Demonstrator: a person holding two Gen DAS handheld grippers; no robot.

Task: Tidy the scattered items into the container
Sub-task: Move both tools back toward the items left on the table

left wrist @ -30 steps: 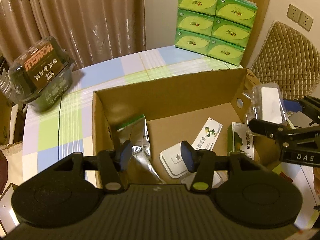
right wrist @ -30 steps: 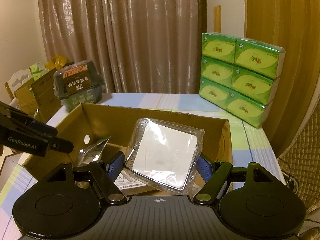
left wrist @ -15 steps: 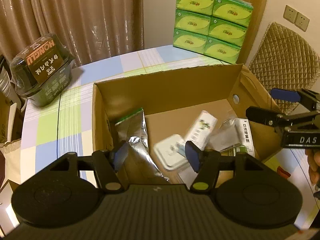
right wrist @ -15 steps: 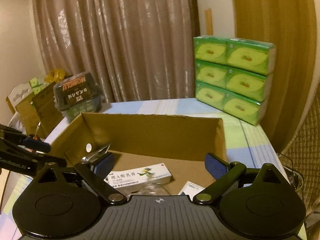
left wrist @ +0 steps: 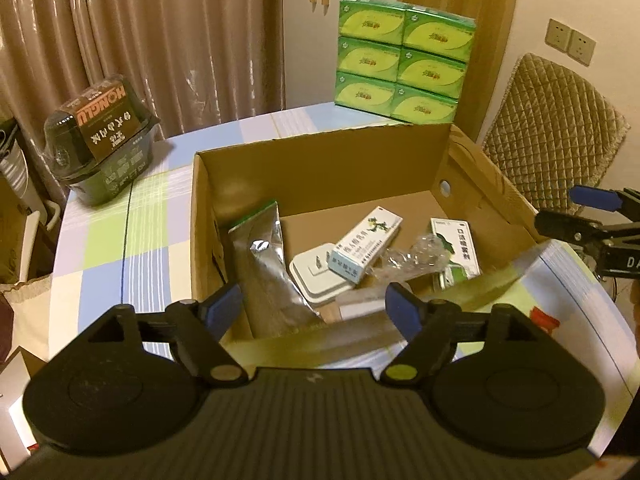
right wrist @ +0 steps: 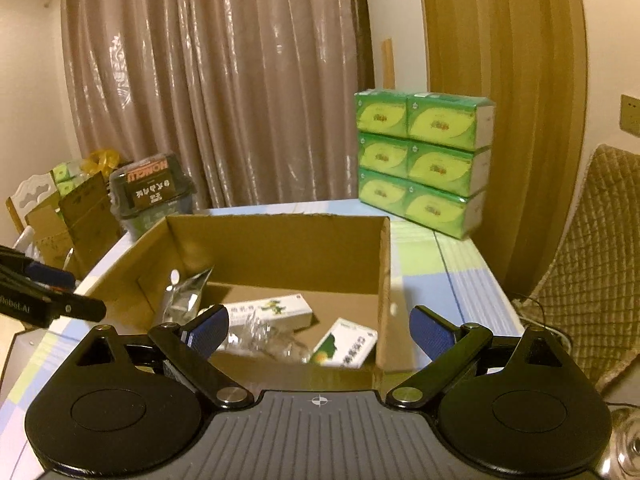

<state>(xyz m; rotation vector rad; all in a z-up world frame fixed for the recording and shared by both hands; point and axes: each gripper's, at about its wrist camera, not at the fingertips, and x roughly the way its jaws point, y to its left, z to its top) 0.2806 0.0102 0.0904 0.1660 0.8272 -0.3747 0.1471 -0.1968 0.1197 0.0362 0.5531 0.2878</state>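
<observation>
Right tongs point(right wrist: 316, 330): spread wide, nothing between the pads, hovering at the near rim of the box point(right wrist: 280, 240). Left tongs point(left wrist: 316, 306): also spread, empty, just over the box's near edge.

Inside the box: foil pouch point(left wrist: 264, 256) leaning on the left wall, white case point(left wrist: 316, 280) flat on the floor, ointment carton point(left wrist: 364, 250) propped across the case, crinkled clear wrap point(left wrist: 416, 256) beside it, green-and-white carton point(left wrist: 456, 248) near the right wall. All below the rim, nothing hanging over.

Outside, on the table point(left wrist: 104, 240): dark food tub point(left wrist: 102, 140) well left of the box, tissue packs point(left wrist: 404, 76) stacked behind it. Can't tell if either counts as scattered. No small loose item visible on the cloth in either view.

Judgement: drop step looks finished; next is back off and scan for leftovers.
- Lift both tongs straight up before swinging out, so no finger catches the rim or drags the box.
- Keep them spread for the next pick.
- The wrap is light and springy; don't brush it on the way out.
- If the tub goes in, take it two-handed; it looks too wide for one pair.
</observation>
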